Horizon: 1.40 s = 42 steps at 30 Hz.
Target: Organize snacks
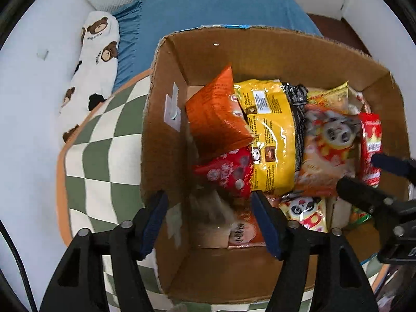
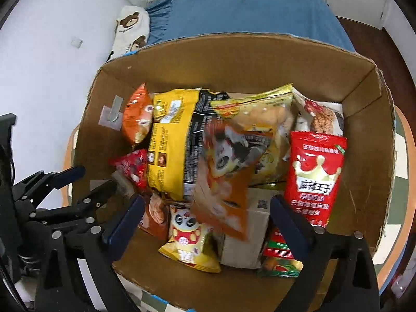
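Observation:
An open cardboard box holds several snack packs: an orange bag, a yellow bag, a blurred orange panda bag, a red crown packet and a small yellow panda pack. My left gripper is open, straddling the box's left wall. My right gripper is open and empty above the box's near end. The right gripper also shows in the left wrist view, next to the red packet.
The box stands on a green-and-white checkered cushion. Behind it lie a blue blanket and a white bear-print pillow. A brown box and a red-green pack lie low in the carton.

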Each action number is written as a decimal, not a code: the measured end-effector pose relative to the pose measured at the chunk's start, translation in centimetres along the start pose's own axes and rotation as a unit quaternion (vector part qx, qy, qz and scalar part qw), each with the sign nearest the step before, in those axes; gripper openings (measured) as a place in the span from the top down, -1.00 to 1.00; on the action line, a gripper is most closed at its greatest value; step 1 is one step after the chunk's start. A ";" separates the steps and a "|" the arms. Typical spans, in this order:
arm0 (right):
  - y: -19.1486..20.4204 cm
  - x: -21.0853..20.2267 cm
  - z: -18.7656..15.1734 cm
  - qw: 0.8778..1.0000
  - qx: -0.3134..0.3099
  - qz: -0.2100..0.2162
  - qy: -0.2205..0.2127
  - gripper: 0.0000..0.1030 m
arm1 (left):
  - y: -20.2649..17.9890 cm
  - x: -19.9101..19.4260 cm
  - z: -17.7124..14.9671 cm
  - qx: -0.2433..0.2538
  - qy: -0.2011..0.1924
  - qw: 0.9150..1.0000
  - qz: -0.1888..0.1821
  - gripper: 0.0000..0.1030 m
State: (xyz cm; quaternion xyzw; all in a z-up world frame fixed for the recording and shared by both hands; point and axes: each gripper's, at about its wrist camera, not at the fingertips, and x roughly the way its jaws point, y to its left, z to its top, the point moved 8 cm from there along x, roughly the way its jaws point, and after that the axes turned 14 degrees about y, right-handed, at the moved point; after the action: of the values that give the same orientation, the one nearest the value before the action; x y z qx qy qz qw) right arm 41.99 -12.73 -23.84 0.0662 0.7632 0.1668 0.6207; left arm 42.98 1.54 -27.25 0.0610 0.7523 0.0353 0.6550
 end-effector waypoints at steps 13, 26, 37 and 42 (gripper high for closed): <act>-3.9 -2.1 -1.9 0.993 0.040 -0.093 -0.052 -0.92 | -1.9 -1.2 -0.6 -0.018 -0.039 0.999 -0.034 -0.67; -5.0 -6.3 -5.7 0.985 0.059 -0.122 -0.105 -0.95 | -3.8 -5.0 -3.0 -0.019 -0.100 0.993 -0.052 -0.99; -2.8 -12.7 -12.7 0.972 0.052 -0.127 -0.188 -0.97 | -4.2 -12.1 -9.7 -0.042 -0.188 0.979 -0.061 -0.99; -1.3 -16.6 -17.6 0.962 0.046 -0.130 -0.236 -0.98 | -4.3 -15.0 -14.4 -0.045 -0.224 0.972 -0.044 -0.99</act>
State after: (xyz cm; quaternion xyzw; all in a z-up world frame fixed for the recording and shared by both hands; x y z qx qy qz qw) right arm 28.74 -22.09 -5.88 0.0324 0.6036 0.0292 0.7961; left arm 30.58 -4.36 -11.06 0.0049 0.5858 0.0253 0.8101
